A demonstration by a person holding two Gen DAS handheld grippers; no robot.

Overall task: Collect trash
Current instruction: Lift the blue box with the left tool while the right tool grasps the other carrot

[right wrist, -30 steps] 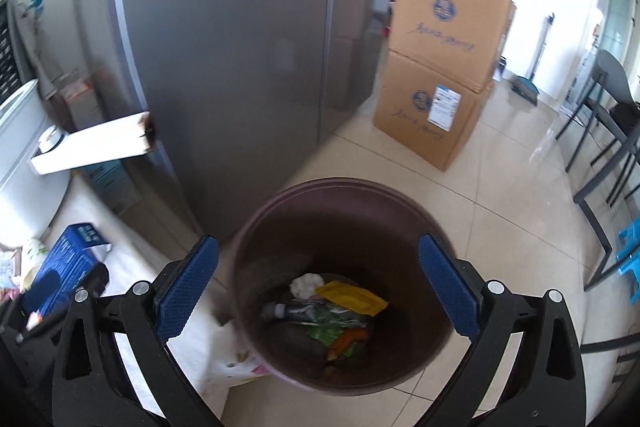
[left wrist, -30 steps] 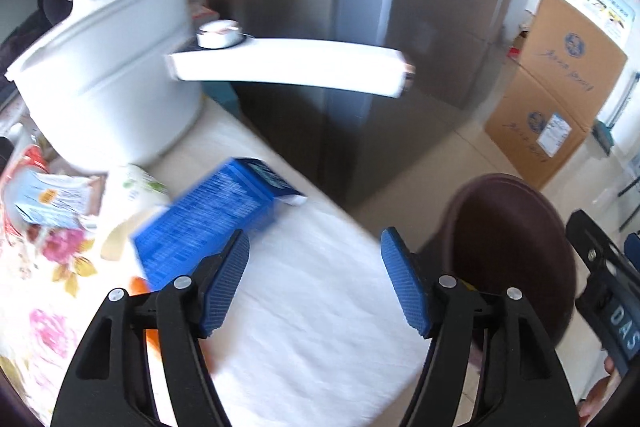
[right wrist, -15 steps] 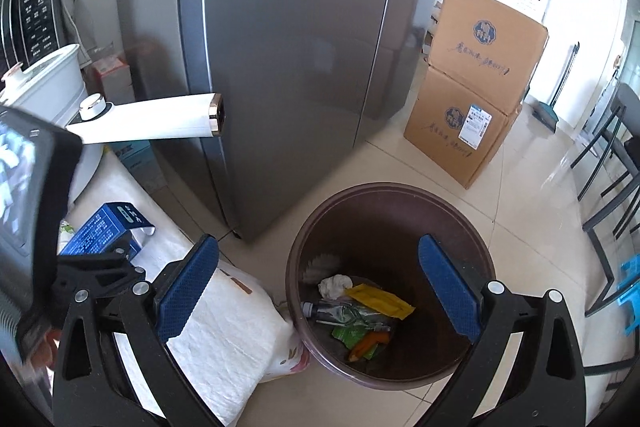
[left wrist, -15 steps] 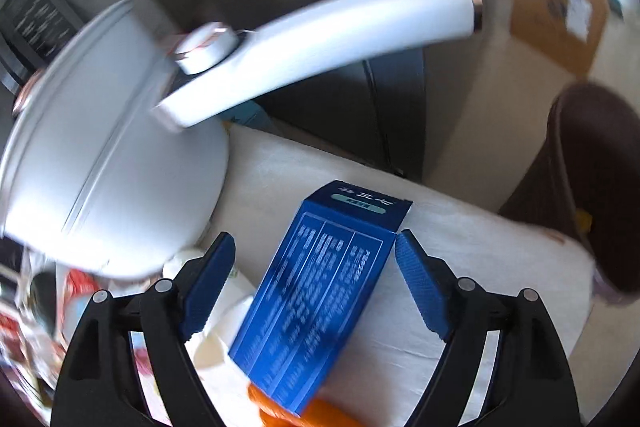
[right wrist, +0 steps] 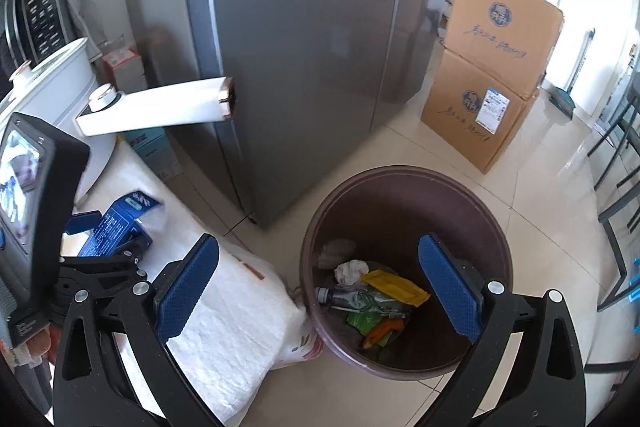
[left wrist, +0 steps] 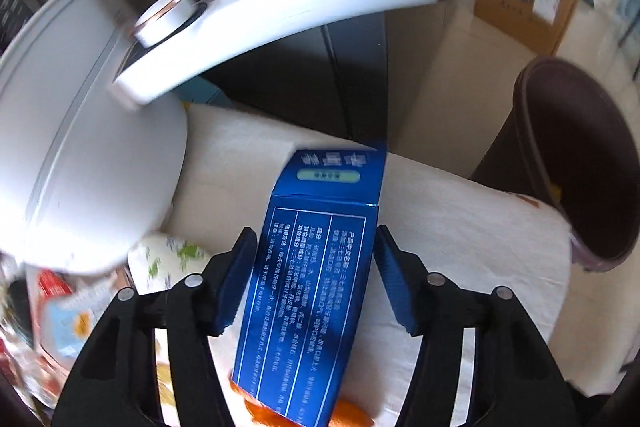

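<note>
White cloth (left wrist: 460,227) covers the table beside a steel fridge (right wrist: 304,39), with a brown bin (right wrist: 404,195) on the tiled floor just past the table's corner.

Left gripper (left wrist: 314,267) points steeply down over a blue box (left wrist: 316,291) lying on the cloth, its white-printed face up. The box sits between the blue pads (left wrist: 236,279), and the jaws are closing on it; whether the pads already press its sides cannot be told, as thin gaps seem to remain. An orange item (left wrist: 348,415) pokes out from under the box's near end. A white pot (left wrist: 80,155) stands close to the left of the box, its long handle (left wrist: 288,7) reaching out above the table's far edge. A small white packet with green print (left wrist: 168,259) and more wrappers (left wrist: 60,307) lie at the pot's base.

Right gripper (right wrist: 320,287) hangs spread wide with nothing between its pads, over the gap between table corner and bin. Inside the bin lie a plastic bottle (right wrist: 344,297), a yellow wrapper (right wrist: 394,287), crumpled tissue (right wrist: 350,271) and green and orange scraps (right wrist: 376,327). Two stacked cardboard boxes (right wrist: 492,67) stand against the far wall.
</note>
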